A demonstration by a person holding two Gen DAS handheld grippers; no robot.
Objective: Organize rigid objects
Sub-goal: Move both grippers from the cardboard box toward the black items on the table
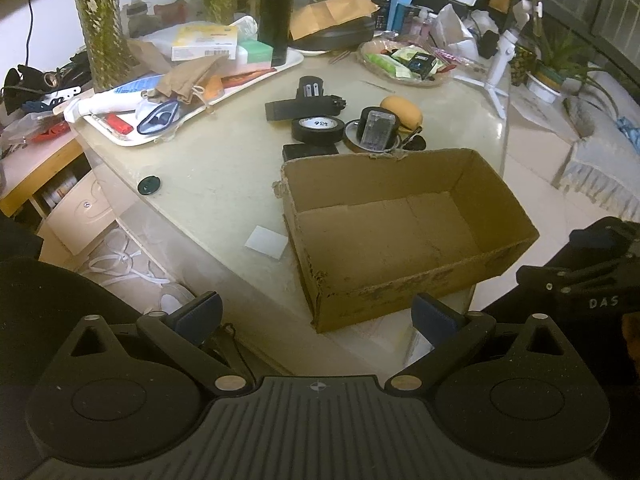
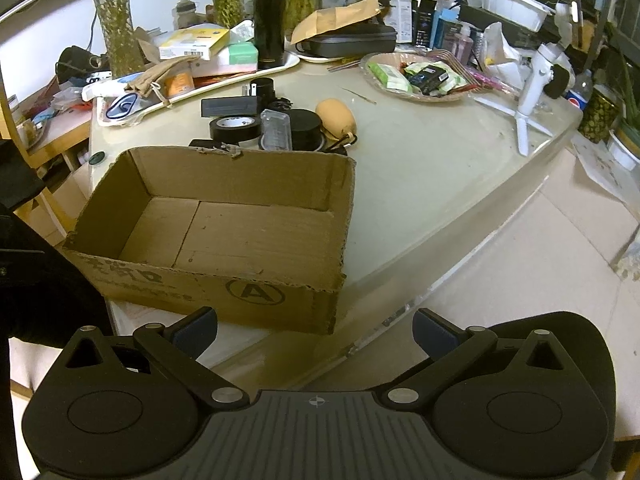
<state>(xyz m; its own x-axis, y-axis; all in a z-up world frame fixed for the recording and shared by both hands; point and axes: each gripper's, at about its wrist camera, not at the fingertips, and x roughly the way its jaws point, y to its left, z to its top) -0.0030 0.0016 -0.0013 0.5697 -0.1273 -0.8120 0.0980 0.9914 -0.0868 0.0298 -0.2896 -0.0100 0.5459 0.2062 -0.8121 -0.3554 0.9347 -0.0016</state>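
Observation:
An empty open cardboard box [image 1: 400, 236] [image 2: 224, 232] stands at the table's near edge. Behind it lies a cluster of small items: a black tape roll [image 1: 318, 128] [image 2: 235, 127], a clear plastic case [image 1: 376, 128] [image 2: 275, 130], a black bar [image 1: 296, 109] [image 2: 230, 106], a yellow oval object [image 1: 402, 112] [image 2: 336, 117], and a black round lid [image 2: 306, 124]. My left gripper [image 1: 316, 316] is open and empty, in front of the box's near corner. My right gripper [image 2: 314, 330] is open and empty, below the box's front wall.
A white tray [image 1: 132, 136] of clutter with a black flask [image 1: 276, 12] stands at the back left. A plate of packets [image 2: 416, 76] and a white tripod [image 2: 532, 92] stand at the right. A dark green cap [image 1: 149, 185] and a white card [image 1: 266, 242] lie left of the box.

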